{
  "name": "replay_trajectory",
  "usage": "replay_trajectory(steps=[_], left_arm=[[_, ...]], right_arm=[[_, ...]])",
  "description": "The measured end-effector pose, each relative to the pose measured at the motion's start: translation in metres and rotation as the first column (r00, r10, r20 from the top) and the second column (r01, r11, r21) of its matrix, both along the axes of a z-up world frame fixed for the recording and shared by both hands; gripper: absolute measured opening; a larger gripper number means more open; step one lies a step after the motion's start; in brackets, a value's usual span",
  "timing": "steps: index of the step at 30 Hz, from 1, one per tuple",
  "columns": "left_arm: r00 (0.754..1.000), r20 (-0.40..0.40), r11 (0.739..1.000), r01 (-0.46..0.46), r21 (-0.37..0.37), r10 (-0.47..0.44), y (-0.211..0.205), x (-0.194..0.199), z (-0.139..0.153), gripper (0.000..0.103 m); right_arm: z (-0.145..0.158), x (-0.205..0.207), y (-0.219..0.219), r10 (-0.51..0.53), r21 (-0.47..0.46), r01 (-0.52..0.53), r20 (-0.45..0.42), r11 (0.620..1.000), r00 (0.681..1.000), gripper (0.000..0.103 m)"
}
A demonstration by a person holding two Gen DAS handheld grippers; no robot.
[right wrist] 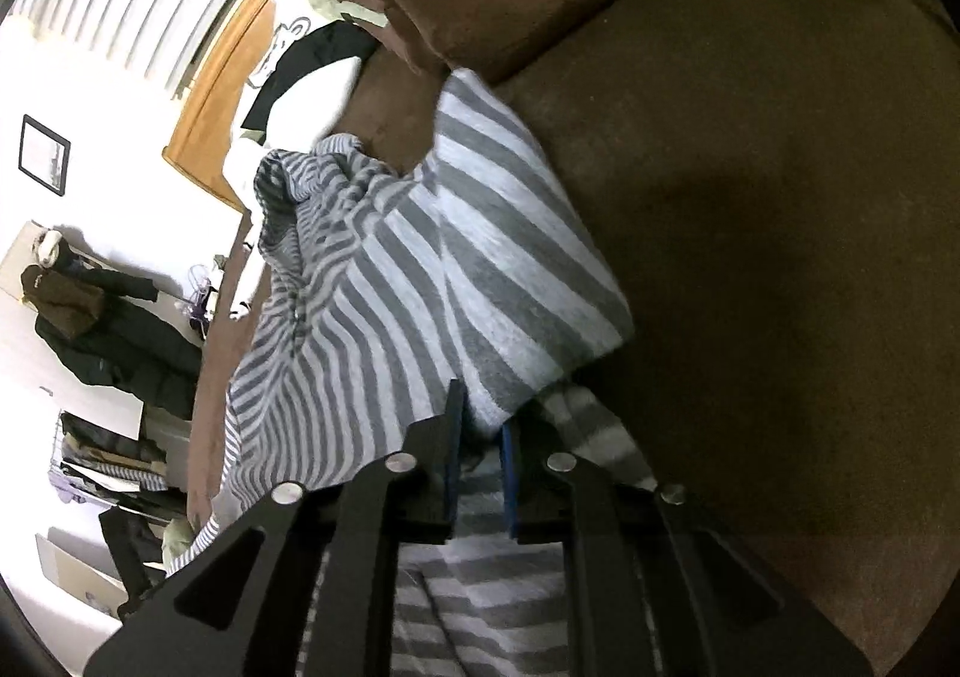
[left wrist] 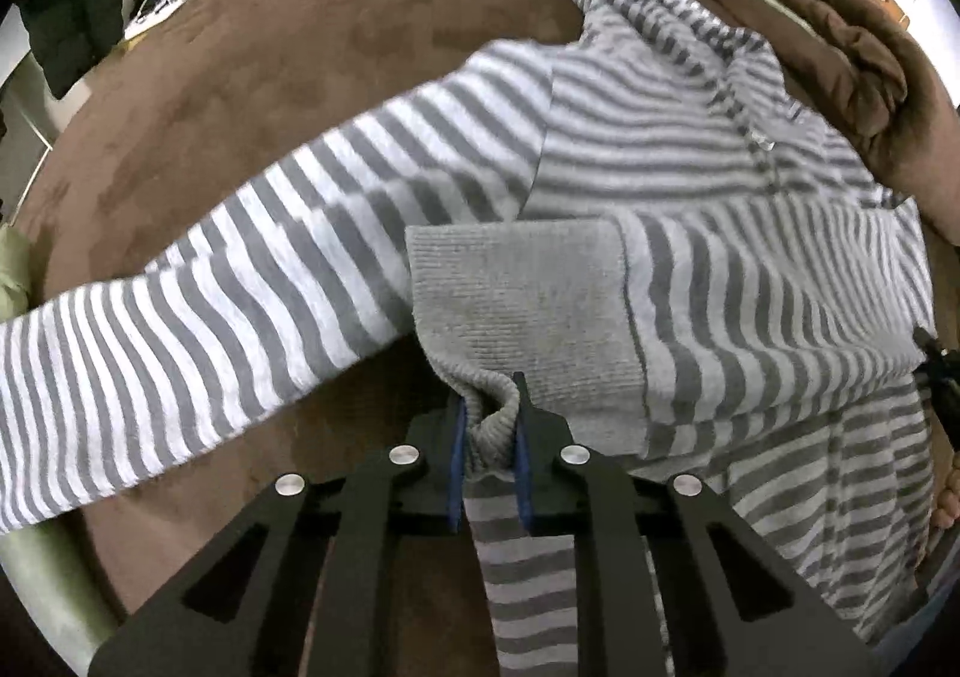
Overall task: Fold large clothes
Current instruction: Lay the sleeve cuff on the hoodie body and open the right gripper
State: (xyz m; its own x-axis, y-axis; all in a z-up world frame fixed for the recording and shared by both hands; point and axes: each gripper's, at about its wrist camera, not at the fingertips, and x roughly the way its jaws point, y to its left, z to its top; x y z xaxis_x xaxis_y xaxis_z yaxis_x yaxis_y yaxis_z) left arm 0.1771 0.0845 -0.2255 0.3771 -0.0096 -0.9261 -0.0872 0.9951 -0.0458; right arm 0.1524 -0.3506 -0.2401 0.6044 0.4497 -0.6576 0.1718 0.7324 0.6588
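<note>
Here my left gripper (left wrist: 489, 431) pinches the grey-and-white striped knit hoodie (left wrist: 600, 185) by its cuff; my right gripper (right wrist: 480, 437) clamps its hem, a crumpled brown fleece blanket (left wrist: 810, 17) crowding alongside.

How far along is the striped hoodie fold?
Done: one sleeve lies folded across the striped hoodie. In hand: the left hand-held gripper pinches its ribbed cuff; the right hand-held gripper pinches striped fabric. Left: the other sleeve is still outstretched, body unfolded.

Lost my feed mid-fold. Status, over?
Left tongs shut on hoodie cuff. Right tongs gripping striped fabric. Brown blanket bunched beside hood.
</note>
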Motion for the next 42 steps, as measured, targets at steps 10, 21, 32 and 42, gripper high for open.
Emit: replay_trajectory(steps=[10, 21, 32, 42], left_arm=[[1.0, -0.003, 0.999, -0.01, 0.032, 0.01, 0.002, 0.002, -0.007, 0.034], [0.997, 0.077, 0.994, -0.012, 0.107, 0.004, 0.004, -0.03, 0.031, 0.096], [0.953, 0.137, 0.962, -0.272, -0.016, 0.271, 0.075, -0.094, 0.046, 0.096], [0.84, 0.185, 0.857, -0.513, -0.035, 0.51, 0.159, -0.157, 0.054, 0.096]], right_arm=[[0.008, 0.004, 0.016, 0.046, -0.139, -0.051, -0.04, 0.989, 0.998, 0.04], [0.042, -0.02, 0.04, 0.12, -0.286, -0.124, -0.031, 0.95, 0.992, 0.067], [0.074, -0.054, 0.088, 0.237, -0.358, -0.218, 0.009, 0.908, 0.971, 0.072], [0.077, -0.061, 0.161, 0.379, -0.359, -0.356, -0.006, 0.863, 0.925, 0.072]])
